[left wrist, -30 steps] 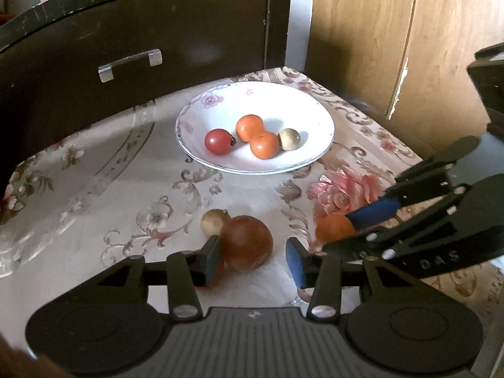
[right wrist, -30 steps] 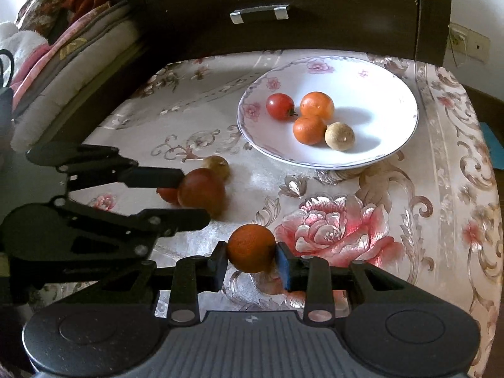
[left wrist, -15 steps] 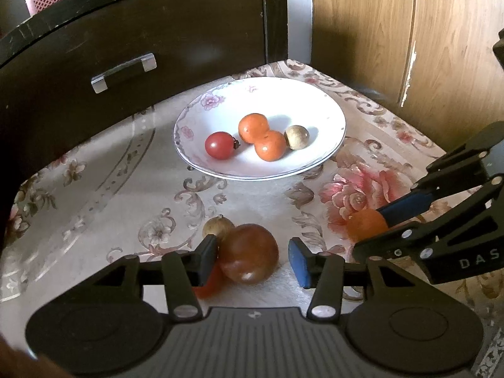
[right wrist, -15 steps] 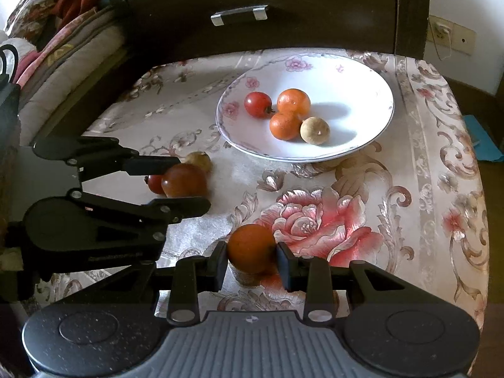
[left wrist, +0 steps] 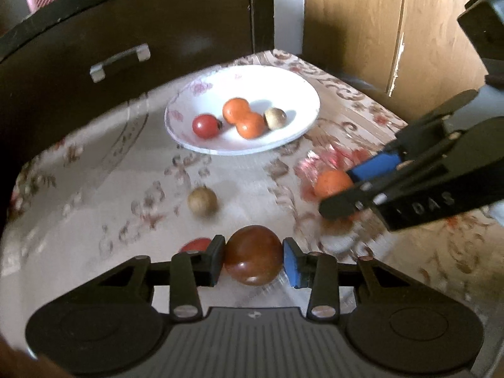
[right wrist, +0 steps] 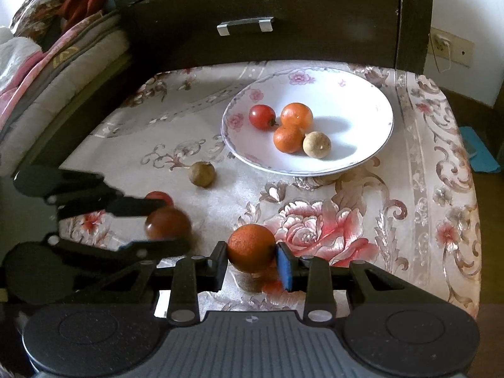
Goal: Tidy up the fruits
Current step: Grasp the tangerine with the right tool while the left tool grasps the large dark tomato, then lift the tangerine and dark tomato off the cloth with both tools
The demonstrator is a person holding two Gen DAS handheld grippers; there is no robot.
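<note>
Left gripper clamped on a large glossy dark-red tomato, lifted just clear of the floral beige tablecloth. Right gripper closed on a round orange citrus fruit, also above the cloth. Small red tomato lies beside the left fingers; a round brown longan-like fruit sits further ahead. White floral-rimmed plate beyond holds a red tomato, two orange fruits and a tan one.
</note>
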